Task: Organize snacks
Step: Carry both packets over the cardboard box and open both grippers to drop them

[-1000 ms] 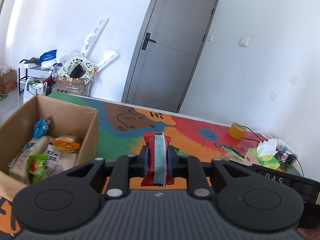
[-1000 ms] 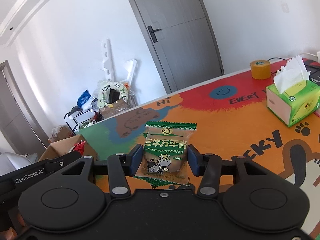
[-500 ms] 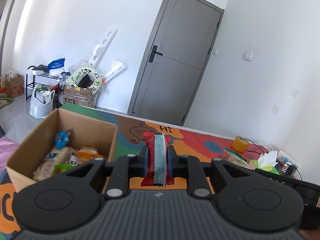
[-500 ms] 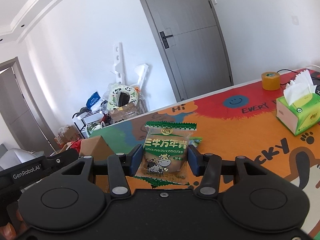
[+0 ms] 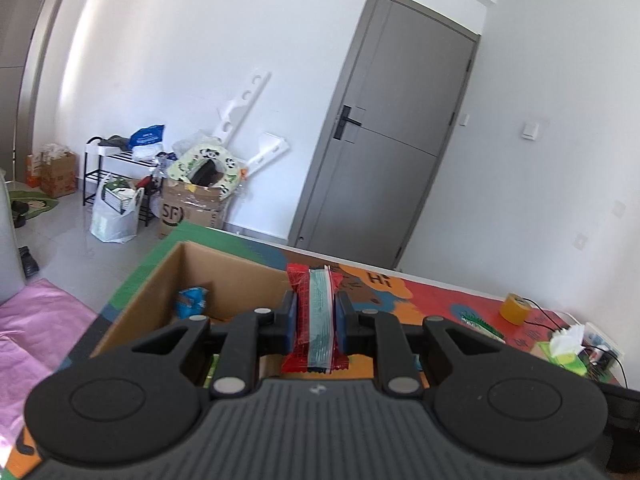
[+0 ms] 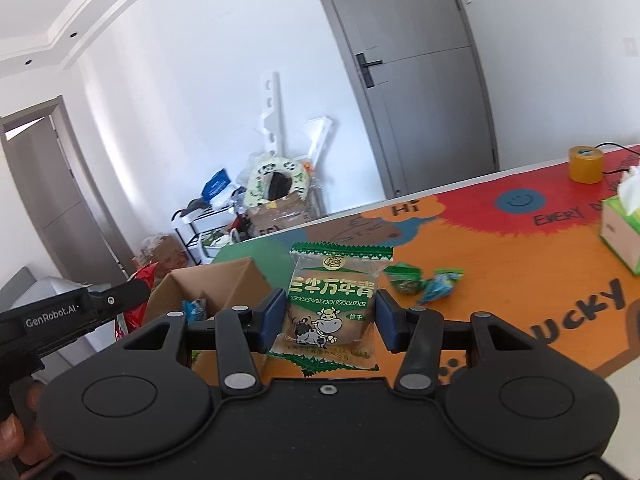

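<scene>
1. The left gripper (image 5: 314,318) has its blue-padded fingers (image 5: 289,316) pressed in on both sides of a red snack bar (image 5: 314,320), which stands upright on its edge between them, a pale blue-green strip running down its facing side.
2. The right gripper (image 6: 326,322) has its fingers (image 6: 272,320) clamped against the two sides of a green biscuit packet (image 6: 334,306), held upright with its printed face toward the camera; it shows a cartoon cow and a zigzag green top edge.
3. In the left wrist view, the red snack bar is held above the near right part of an open cardboard box (image 5: 224,276), over the box's right wall.
4. Inside the box a blue wrapped snack (image 5: 192,302) leans against the far wall; the rest of the contents is hidden behind the gripper body.
5. In the right wrist view, the same box (image 6: 224,280) sits to the left of the biscuit packet, and the left gripper (image 6: 120,300) reaches in from the left edge above it.
6. The box rests near the left end of a colourful table mat (image 6: 500,264) printed in orange, red, green and blue.
7. Just right of the biscuit packet, two small green wrapped snacks (image 6: 424,284) lie on the mat, close together.
8. Far to the right stand a roll of yellow tape (image 6: 585,164) and a green tissue box (image 6: 622,232), well apart from the snacks.
</scene>
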